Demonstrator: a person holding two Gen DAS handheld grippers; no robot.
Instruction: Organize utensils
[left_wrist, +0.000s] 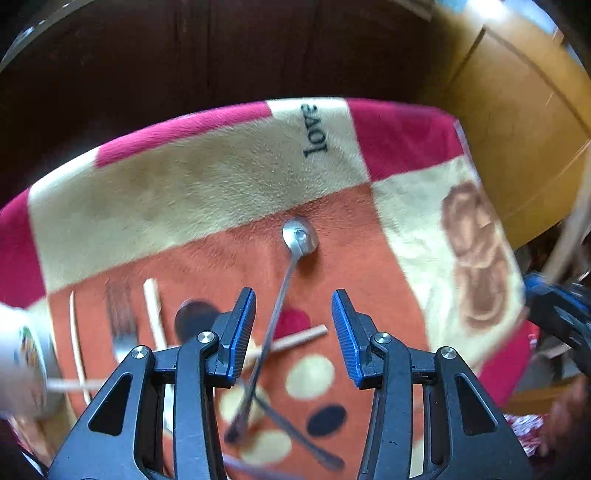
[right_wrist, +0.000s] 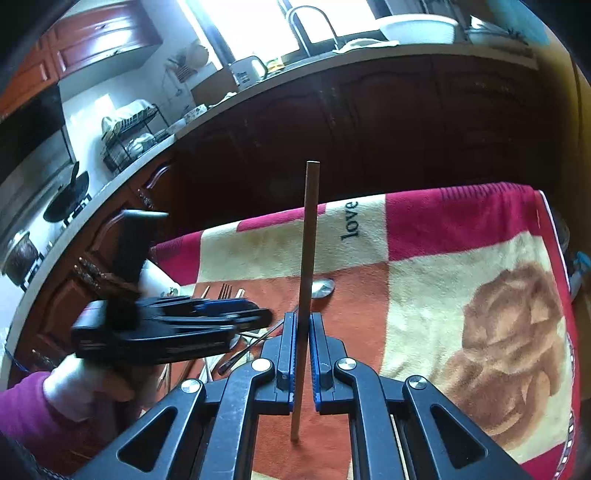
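Your right hand-held gripper pinches a chopstick upright. Left hand-held gripper, spread and empty, straddles the spoon on the blanketed surface. Next, I'd say: lower, close on the handle.

We see a home kitchen: a long bench runs along dark wood cabinets, with a sink faucet under a bright window, a kettle, a dish rack, and a stove with a pan. A fleece blanket printed "love" covers the work surface.
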